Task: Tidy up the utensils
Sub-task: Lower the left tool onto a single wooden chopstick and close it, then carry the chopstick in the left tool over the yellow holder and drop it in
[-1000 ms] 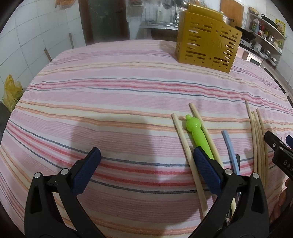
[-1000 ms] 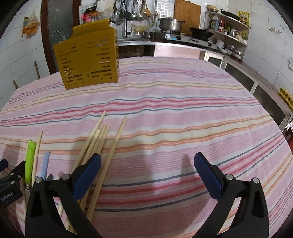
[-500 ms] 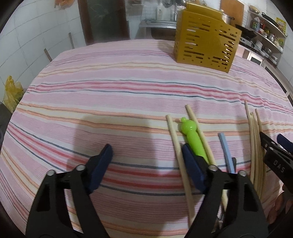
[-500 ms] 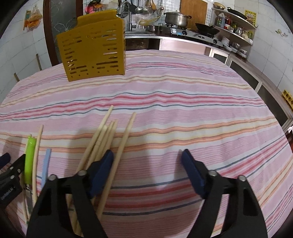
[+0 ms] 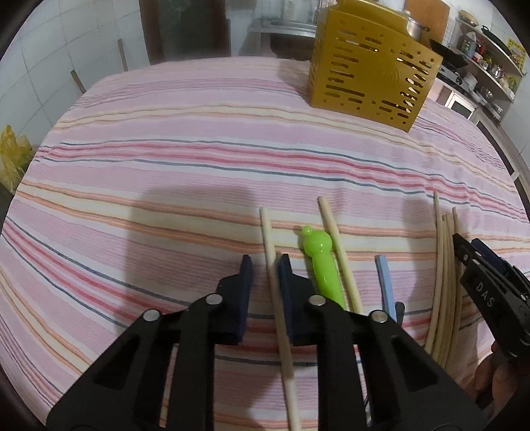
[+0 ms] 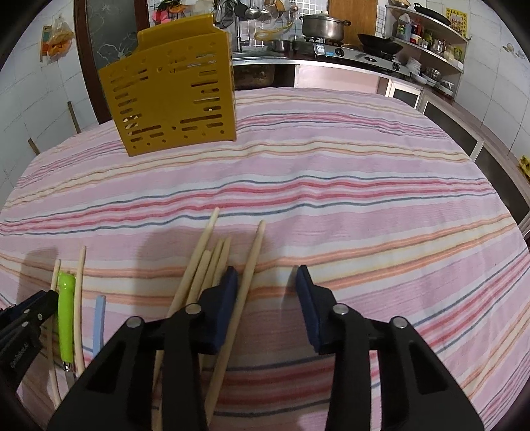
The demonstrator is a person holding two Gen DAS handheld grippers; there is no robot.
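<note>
Chopstick (image 5: 277, 298): lies on the striped surface (image 5: 198, 165) near its front edge, long axis running front to back, far tip toward the yellow holder (image 5: 371, 66) at the back edge.
Left claw (image 5: 265, 268): tilted down, jaws closing, narrow gap, this chopstick between the pads.
Right claw (image 6: 266, 281): tilted down, closing, half open; one chopstick of the bundle (image 6: 212, 265) between its pads, untouched.

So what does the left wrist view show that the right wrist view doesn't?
Left wrist only: the left gripper closing around a single chopstick, and a yellow bag off the table's edge.

Right wrist only: the right gripper closing with one chopstick between its pads, plus the stove and pot.

Both: the yellow holder, green-handled utensil, blue handle and chopstick bundle.
</note>
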